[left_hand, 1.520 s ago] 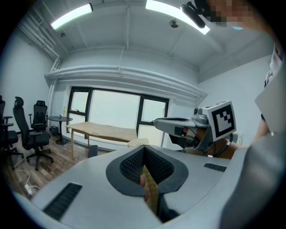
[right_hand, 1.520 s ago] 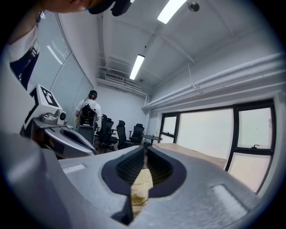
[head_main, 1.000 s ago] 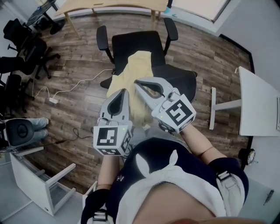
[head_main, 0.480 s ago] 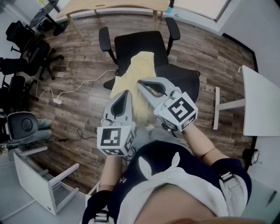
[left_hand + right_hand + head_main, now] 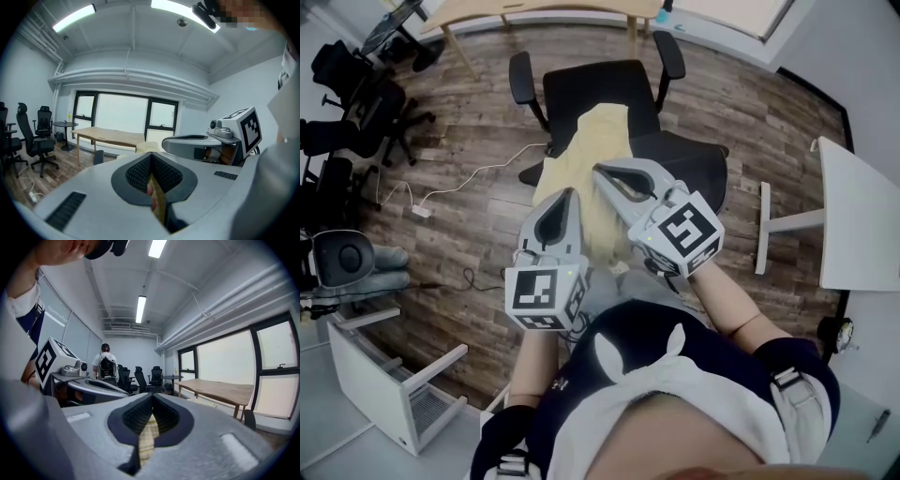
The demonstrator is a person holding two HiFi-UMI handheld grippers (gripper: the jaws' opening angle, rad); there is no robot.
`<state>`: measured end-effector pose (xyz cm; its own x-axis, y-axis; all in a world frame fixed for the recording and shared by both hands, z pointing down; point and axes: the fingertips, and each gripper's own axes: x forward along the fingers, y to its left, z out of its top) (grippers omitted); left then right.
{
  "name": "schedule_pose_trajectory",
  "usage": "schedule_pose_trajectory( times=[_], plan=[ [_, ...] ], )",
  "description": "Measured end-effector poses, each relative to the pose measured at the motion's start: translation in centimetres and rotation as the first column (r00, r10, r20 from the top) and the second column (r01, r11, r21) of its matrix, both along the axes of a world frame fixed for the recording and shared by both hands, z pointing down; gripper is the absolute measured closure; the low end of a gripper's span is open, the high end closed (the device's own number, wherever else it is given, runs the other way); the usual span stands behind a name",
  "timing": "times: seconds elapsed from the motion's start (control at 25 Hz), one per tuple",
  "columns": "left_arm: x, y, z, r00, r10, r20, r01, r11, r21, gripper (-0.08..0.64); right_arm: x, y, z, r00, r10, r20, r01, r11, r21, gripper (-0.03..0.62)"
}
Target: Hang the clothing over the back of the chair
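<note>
Left gripper, right gripper each clamped on yellow clothing; cloth stretches from jaws over black chair.

Your room is evenly bright: ceiling tubes overhead, windows glaring (blown out white). Both gripper views bend hard, with black corners. Close-up clothing in your left gripper is blurred. Head view soft, shadows faint.

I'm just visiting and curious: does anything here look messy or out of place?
Only a white cable lies loose across the floor, left of the chair. The yellow garment is simply pinched in the left tool and right tool.
</note>
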<state>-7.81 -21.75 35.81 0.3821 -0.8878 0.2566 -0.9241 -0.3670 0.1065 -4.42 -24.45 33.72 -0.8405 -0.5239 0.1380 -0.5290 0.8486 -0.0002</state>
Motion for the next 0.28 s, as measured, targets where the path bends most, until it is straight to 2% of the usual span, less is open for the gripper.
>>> schedule_pose_trajectory(
  times=[0.28],
  plan=[
    [-0.11,-0.1,-0.34,1.0,-0.003,0.009,0.003,1.0,-0.006,0.554,-0.36,0.0,-0.2,1.0,-0.005,-0.031,0.005,1.0,-0.002,0.594]
  ],
)
